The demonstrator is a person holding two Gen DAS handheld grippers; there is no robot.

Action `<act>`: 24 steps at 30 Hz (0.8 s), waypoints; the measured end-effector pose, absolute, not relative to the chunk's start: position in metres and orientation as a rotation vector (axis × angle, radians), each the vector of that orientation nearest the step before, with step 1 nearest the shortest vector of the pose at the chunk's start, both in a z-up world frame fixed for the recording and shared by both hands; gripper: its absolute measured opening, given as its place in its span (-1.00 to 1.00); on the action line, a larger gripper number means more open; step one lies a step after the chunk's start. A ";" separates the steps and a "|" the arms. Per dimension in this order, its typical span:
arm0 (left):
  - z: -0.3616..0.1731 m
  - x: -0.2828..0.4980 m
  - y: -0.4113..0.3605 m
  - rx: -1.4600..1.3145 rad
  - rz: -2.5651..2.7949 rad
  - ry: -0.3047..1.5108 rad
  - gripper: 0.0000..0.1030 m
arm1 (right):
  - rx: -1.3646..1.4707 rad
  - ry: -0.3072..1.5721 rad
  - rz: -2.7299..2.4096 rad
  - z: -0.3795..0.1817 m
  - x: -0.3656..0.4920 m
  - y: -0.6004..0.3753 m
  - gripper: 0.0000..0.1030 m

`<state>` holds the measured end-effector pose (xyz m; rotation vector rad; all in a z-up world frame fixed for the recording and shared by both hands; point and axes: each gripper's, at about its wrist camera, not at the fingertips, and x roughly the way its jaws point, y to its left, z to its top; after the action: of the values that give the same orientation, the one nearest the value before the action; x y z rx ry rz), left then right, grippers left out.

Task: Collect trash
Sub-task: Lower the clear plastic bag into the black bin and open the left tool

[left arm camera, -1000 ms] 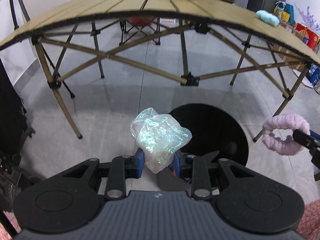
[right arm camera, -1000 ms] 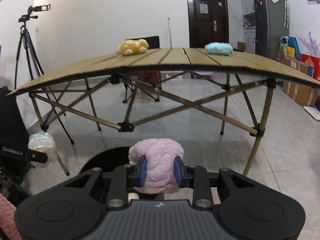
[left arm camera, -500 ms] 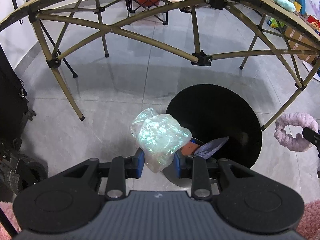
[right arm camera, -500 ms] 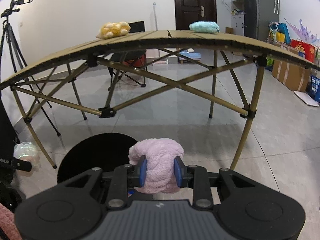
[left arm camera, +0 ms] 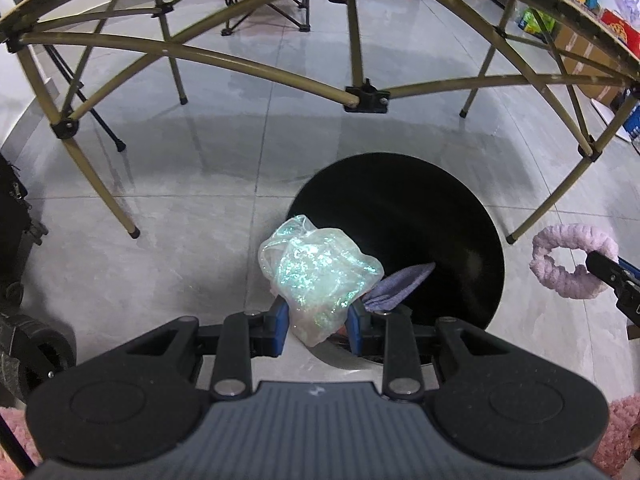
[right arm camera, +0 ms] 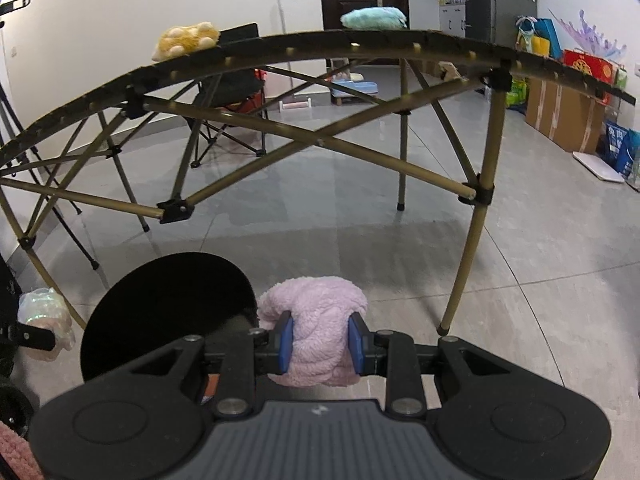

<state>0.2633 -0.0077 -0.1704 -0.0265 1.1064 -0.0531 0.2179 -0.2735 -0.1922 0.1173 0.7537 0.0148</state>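
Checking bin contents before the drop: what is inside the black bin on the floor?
In the black bin a purple-grey scrap shows near the front. The iridescent plastic wad in the left gripper covers the near rim; the rest is dark, nothing else discernible.

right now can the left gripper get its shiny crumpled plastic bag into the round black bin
Probably yes: the left gripper grips the iridescent plastic bag just over the near-left rim of the open black bin, with nothing between them; a purple scrap already lies inside.

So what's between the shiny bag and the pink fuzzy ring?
In the left wrist view, the black bin's open mouth lies between the shiny bag and the pink ring, with purple cloth poking up.
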 end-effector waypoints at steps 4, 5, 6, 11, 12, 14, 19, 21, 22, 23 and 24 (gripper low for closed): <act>-0.172 0.268 -0.020 -0.017 -0.069 1.107 -0.44 | 0.121 0.757 0.009 -0.195 0.218 -0.279 -0.47; -0.172 0.269 -0.023 -0.018 -0.076 1.106 -0.44 | 0.121 0.758 0.006 -0.196 0.218 -0.280 -0.47; -0.171 0.270 -0.027 -0.016 -0.081 1.105 -0.44 | 0.120 0.759 0.003 -0.197 0.218 -0.282 -0.47; -0.174 0.277 -0.043 -0.011 -0.096 1.114 -0.44 | 0.127 0.763 -0.007 -0.201 0.217 -0.289 -0.47; -0.175 0.279 -0.046 -0.009 -0.098 1.116 -0.44 | 0.130 0.764 -0.008 -0.202 0.217 -0.290 -0.47; -0.177 0.283 -0.052 -0.008 -0.103 1.122 -0.44 | 0.134 0.766 -0.012 -0.203 0.217 -0.294 -0.47; -0.180 0.289 -0.065 -0.009 -0.120 1.137 -0.44 | 0.139 0.770 -0.020 -0.206 0.215 -0.301 -0.47; -0.181 0.292 -0.071 -0.009 -0.126 1.142 -0.44 | 0.151 0.771 -0.025 -0.207 0.214 -0.304 -0.47; -0.182 0.292 -0.073 -0.009 -0.128 1.144 -0.44 | 0.157 0.771 -0.025 -0.207 0.213 -0.305 -0.47; -0.183 0.293 -0.075 -0.009 -0.129 1.146 -0.44 | 0.161 0.768 -0.026 -0.207 0.212 -0.307 -0.47; -0.184 0.295 -0.078 -0.007 -0.129 1.149 -0.44 | 0.162 0.765 -0.026 -0.207 0.211 -0.308 -0.47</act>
<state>0.2948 -0.0781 -0.1839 -0.0072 1.1495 -0.1287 0.2114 -0.3076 -0.2067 0.1624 0.7652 -0.0262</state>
